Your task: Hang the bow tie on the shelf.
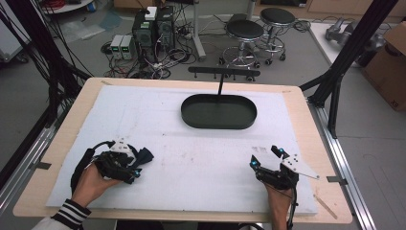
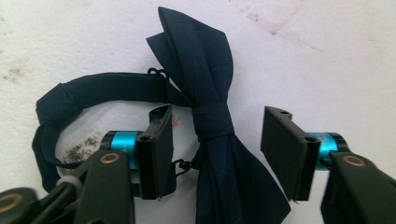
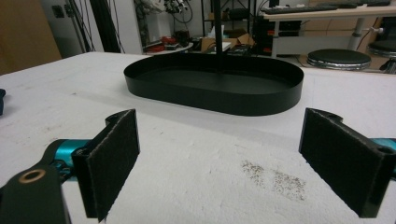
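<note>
A dark navy bow tie (image 2: 212, 116) with its neck strap (image 2: 70, 95) lies flat on the white mat. My left gripper (image 2: 217, 151) is open, its jaws either side of the tie's knot without touching it. In the high view the left gripper (image 1: 136, 165) sits at the mat's front left over the bow tie (image 1: 145, 155). My right gripper (image 3: 219, 161) is open over bare mat, with nothing between its jaws; it sits at the front right (image 1: 265, 158). A black oval tray (image 1: 219, 111) with an upright post stands empty at the far middle, ahead of the right gripper (image 3: 212, 84).
The white mat (image 1: 191, 153) covers most of a wooden table (image 1: 36, 182). Dark speckles (image 3: 273, 177) mark the mat near the right gripper. Stools (image 1: 245, 31), computer boxes and cables lie on the floor beyond the table. Black frame posts (image 1: 352, 43) stand at both sides.
</note>
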